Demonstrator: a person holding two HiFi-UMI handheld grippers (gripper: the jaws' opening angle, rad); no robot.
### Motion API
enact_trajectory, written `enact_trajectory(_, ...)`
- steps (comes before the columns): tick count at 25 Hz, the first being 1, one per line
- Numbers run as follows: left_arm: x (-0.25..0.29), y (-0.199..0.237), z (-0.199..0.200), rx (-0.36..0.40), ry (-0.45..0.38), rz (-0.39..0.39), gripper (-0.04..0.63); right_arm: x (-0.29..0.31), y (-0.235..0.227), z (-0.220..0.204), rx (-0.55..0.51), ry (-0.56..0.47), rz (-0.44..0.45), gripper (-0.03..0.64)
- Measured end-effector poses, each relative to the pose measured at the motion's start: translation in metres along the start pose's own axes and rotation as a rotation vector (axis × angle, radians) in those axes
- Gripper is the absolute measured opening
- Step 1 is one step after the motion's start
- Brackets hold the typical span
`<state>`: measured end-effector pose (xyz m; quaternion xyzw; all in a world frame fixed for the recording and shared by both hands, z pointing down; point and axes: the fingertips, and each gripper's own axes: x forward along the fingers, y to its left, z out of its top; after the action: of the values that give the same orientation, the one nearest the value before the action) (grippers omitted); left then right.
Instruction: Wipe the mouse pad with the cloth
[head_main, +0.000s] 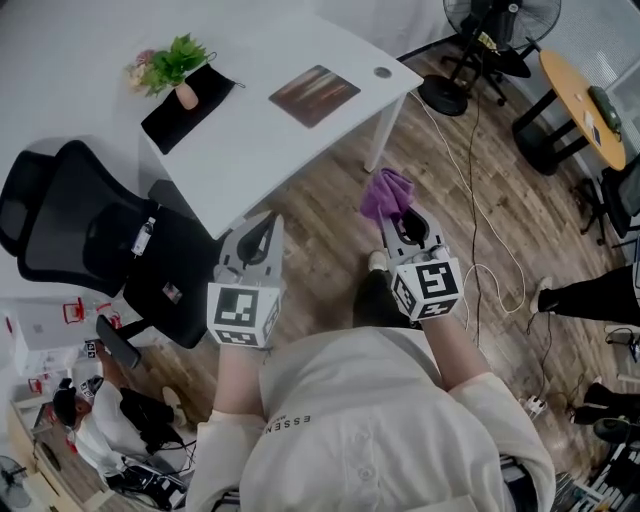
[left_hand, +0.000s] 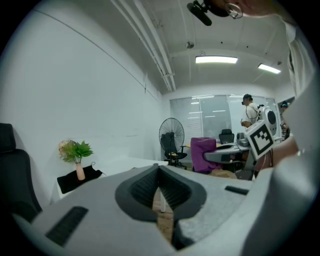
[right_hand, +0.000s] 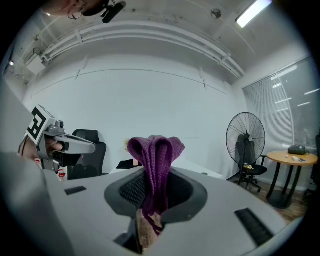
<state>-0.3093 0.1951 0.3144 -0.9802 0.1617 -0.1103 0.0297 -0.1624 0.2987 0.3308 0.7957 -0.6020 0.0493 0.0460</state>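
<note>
A brown mouse pad (head_main: 314, 94) lies flat on the white table (head_main: 250, 140), well ahead of both grippers. My right gripper (head_main: 398, 224) is shut on a purple cloth (head_main: 386, 193), which bunches up above its jaws over the wooden floor. In the right gripper view the cloth (right_hand: 155, 165) stands folded between the jaws of the right gripper (right_hand: 152, 210). My left gripper (head_main: 262, 232) hangs near the table's front corner with its jaws closed together and nothing held. The left gripper view shows that gripper (left_hand: 161, 196), with the purple cloth (left_hand: 203, 154) beyond it.
A potted plant (head_main: 172, 68) stands on a black mat (head_main: 186, 108) at the table's left end. A black office chair (head_main: 90, 240) sits left of the table. A floor fan (head_main: 490, 40) and a round wooden table (head_main: 582, 92) stand at the far right. Cables trail across the floor (head_main: 480, 240).
</note>
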Motion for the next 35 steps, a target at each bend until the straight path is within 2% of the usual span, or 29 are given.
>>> enact_trajectory(12,0.193,-0.003,0.042,-0.060,0.027,0.146,0.002,0.137,-0.175,0.012,-0.001,0.065,0.186,0.086)
enact_trajectory(18,0.258,0.004,0.050,-0.074,0.031,0.188,0.002,0.196,-0.225,0.009,-0.021,0.117,0.248,0.086)
enact_trajectory(21,0.275,0.016,0.046,-0.089,0.046,0.216,0.002,0.224,-0.231,0.004,-0.017,0.147,0.282,0.086)
enact_trajectory(25,0.288,0.046,0.035,-0.120,0.065,0.269,0.002,0.267,-0.218,-0.002,-0.030,0.188,0.354,0.086)
enact_trajectory(35,0.313,0.164,0.005,-0.194,0.065,0.382,0.002,0.394,-0.142,-0.022,-0.118,0.317,0.554,0.086)
